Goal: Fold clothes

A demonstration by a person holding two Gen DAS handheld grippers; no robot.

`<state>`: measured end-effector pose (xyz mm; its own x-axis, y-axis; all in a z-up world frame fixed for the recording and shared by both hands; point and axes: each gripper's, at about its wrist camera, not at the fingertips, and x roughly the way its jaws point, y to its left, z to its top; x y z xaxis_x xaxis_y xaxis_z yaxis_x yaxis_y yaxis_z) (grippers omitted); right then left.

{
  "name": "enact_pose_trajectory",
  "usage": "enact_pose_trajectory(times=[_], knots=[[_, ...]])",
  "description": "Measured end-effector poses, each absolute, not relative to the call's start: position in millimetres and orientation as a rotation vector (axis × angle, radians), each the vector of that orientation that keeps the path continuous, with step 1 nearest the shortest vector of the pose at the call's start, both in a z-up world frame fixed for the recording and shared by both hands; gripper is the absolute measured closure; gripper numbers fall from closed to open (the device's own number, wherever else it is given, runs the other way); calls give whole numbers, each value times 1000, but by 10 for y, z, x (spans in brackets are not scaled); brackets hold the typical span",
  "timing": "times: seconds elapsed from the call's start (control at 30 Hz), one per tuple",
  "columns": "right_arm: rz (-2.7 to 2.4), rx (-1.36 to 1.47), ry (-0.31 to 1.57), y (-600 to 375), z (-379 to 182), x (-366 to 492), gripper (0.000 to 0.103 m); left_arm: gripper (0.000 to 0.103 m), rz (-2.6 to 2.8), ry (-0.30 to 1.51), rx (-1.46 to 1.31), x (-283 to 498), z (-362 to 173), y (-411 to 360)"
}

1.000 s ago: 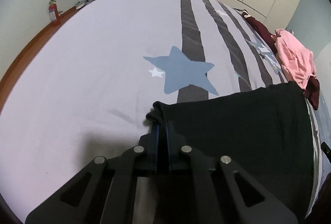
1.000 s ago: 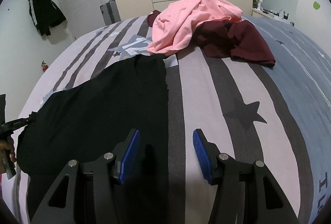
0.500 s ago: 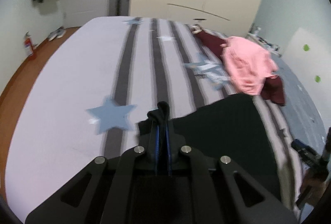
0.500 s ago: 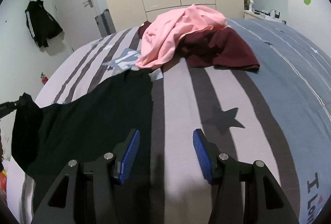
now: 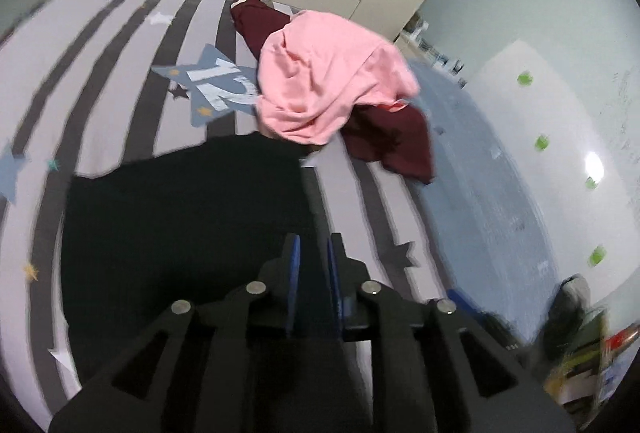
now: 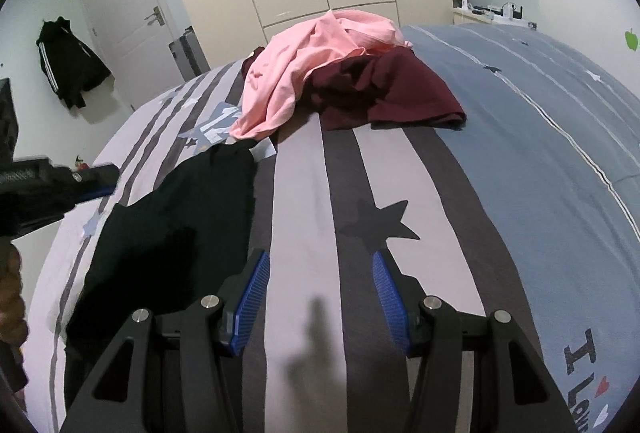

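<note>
The black garment (image 6: 176, 229) lies flat on the bed (image 6: 500, 169) toward its left edge, my left gripper (image 5: 313, 253) now slightly parted after letting its pinched corner go, my right gripper (image 6: 320, 285) wide apart, empty.

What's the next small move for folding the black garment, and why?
Probably shift the open right gripper leftward onto the black garment's near edge: its pads hover over bare striped bedsheet, and the left gripper grips nothing.

Black garment (image 5: 180, 233) — grey-striped bedspread (image 6: 304, 193)
</note>
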<state>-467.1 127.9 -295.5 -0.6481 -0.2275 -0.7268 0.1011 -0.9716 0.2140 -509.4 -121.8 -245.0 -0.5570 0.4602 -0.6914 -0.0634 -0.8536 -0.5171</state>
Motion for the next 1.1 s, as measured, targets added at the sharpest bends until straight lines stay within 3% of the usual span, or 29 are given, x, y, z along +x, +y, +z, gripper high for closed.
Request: enact_pose_trajectory(times=[0.07,0.13,0.27,0.4,0.6,0.83,1.1], knots=[[-2676,1217,-215,1278,-2973,-4661,53,72,2493,-644,-1227,-4936,-2352,-1393],[-2669,1222,-218,1272,-2990,-4653,53,69,2572,-589,-1226,-4805,-2341,-1607],[-2652,1228,-241,1221,-3011,-4635,53,70,2697,-444,-1349,-4543,-2571,-2064],[-2624,1227,-234,1105,-3021,-4615,53,70,2708,-502,-1395,-4241,-2713,-2384],[-2565,1235,-212,844,-3077,-4568,53,70,2674,-385,-1495,-3997,-3009,-2310],[-2509,1247,-188,551,-3155,-4457,53,69,2684,-71,-1562,-4032,-3428,-2000],[-2467,1338,-149,452,-3441,-4389,53,68,2722,-194,-1483,-4003,-3271,-2032]])
